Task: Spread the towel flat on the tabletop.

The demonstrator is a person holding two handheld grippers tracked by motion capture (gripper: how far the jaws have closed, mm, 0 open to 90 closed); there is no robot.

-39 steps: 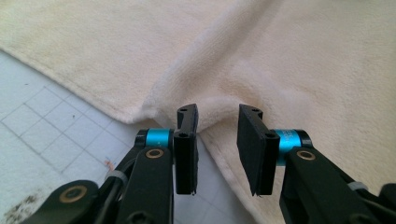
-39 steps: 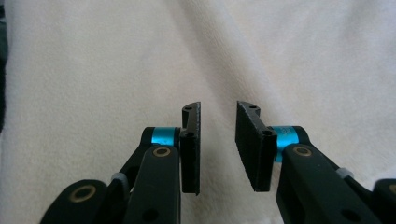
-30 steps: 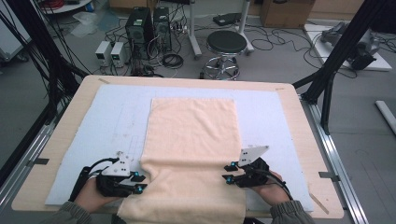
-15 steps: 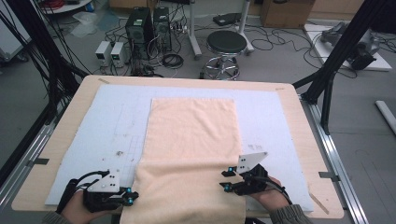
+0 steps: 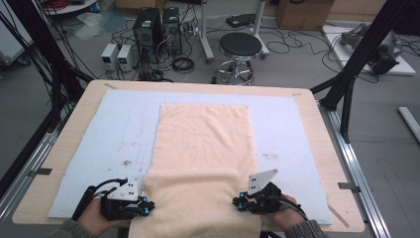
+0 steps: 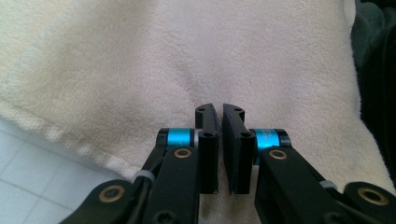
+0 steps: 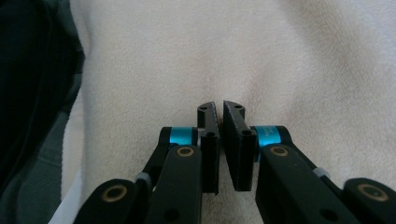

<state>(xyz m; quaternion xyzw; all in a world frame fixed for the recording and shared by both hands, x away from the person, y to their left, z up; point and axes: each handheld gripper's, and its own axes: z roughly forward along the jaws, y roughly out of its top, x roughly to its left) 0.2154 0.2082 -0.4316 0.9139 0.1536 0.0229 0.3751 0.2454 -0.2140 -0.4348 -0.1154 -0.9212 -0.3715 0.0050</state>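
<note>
- Pale blue mat (image 5: 99,148) covers the wooden table (image 5: 322,148); cables and a black round stool (image 5: 240,47) lie on the far floor.
- Cream terry towel (image 5: 203,158) lies flat mid-mat, near end draping over the near edge.
- Left gripper (image 5: 147,206) at the near-left towel edge, jaws just closed, pinching towel (image 6: 196,60).
- Right gripper (image 5: 237,203) at the near-right edge, jaws just closed, pinching towel (image 7: 196,56).

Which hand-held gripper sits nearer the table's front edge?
The left hand-held gripper; it sits slightly lower in the high view than the right hand-held gripper across the towel.
</note>
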